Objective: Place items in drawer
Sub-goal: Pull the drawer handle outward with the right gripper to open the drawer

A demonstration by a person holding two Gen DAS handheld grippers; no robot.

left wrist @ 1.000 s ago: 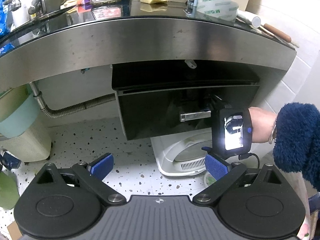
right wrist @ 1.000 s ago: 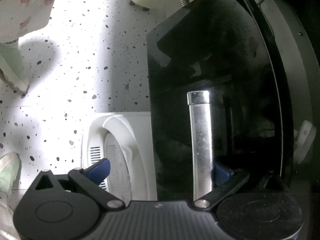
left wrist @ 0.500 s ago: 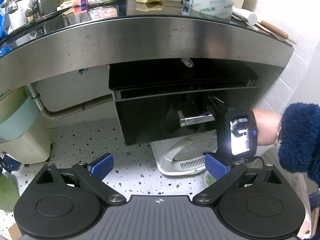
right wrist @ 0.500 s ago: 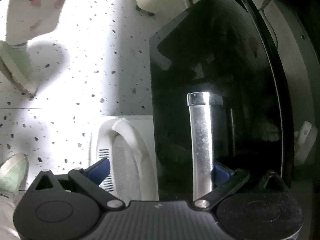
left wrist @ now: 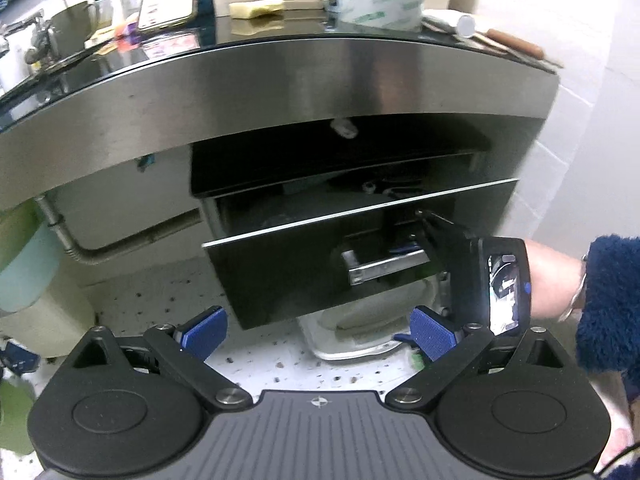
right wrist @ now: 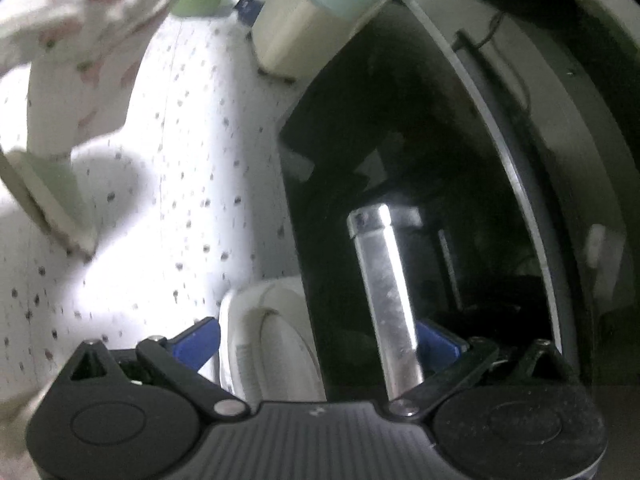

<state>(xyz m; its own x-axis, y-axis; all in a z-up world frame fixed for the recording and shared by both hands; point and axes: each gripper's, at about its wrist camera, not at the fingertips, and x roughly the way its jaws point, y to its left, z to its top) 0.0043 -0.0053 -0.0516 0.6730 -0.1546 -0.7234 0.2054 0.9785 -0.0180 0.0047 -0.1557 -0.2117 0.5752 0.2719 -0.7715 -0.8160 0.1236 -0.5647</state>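
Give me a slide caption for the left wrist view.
Right gripper hooks the black drawer's metal handle, drawer partly open; left gripper waits open.

The right claw [left wrist: 416, 240] hooks the handle [left wrist: 384, 266] of the part-open black drawer [left wrist: 320, 264].

Glossy black drawer [left wrist: 304, 264] under the steel counter edge, pulled partway out (interior too dark to read), with a shiny metal bar handle [left wrist: 384, 266] on its front.

Fuzzy navy sleeve [left wrist: 610, 304], blue-padded black gripper [left wrist: 320, 330]
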